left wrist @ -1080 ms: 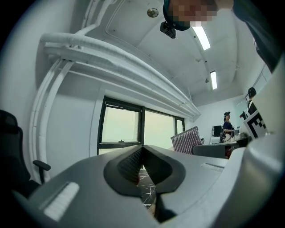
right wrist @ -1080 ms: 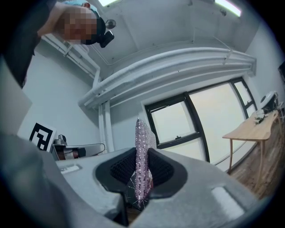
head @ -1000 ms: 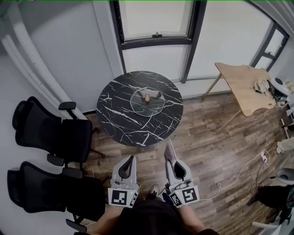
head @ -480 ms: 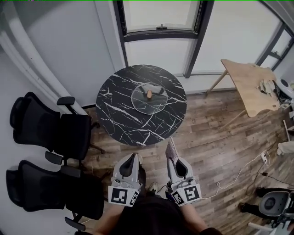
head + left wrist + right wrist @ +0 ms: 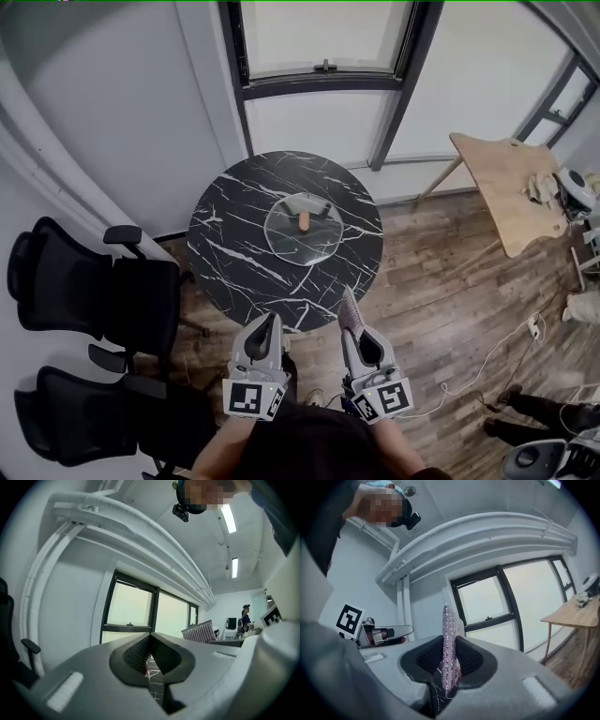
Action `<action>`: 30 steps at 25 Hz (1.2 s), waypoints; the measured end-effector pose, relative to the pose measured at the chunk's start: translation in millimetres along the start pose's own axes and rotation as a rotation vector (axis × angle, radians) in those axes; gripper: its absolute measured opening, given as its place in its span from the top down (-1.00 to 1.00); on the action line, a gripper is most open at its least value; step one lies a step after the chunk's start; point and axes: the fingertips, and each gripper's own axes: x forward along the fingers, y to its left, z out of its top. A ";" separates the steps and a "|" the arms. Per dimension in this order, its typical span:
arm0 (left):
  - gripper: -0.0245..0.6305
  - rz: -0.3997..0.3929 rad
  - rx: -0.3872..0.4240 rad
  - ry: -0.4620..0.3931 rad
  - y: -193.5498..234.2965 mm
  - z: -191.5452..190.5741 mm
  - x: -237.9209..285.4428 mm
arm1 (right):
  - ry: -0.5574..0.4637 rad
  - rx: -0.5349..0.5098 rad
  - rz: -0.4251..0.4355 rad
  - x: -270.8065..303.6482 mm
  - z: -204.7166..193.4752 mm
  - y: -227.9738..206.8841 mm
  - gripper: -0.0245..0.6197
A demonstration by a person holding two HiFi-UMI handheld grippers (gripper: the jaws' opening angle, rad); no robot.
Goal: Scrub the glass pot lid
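glass lid (image 5: 281, 236), round black marble table (image 5: 234, 258), right claw (image 5: 449, 665) pinching sparkly scrubber (image 5: 448, 625)

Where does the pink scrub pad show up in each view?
Head view: lower centre, the pink scrub pad sticks up from the right gripper.
Left gripper view: right of centre, beyond the jaws.
Right gripper view: centre, clamped upright between the jaws.
Shared landmark: the dark-framed window.
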 end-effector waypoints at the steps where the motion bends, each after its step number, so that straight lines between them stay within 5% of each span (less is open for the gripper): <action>1: 0.92 -0.007 -0.002 0.004 6.5 1.6 8.5 | 0.001 -0.001 -0.001 10.9 1.6 0.3 0.68; 17: 0.92 -0.111 -0.034 0.030 104.3 0.2 103.3 | 0.036 -0.022 -0.103 143.6 10.4 -8.3 0.68; 30: 0.92 -0.131 -0.066 0.067 109.8 -23.3 130.9 | 0.078 -0.008 -0.141 174.7 -9.6 -35.2 0.68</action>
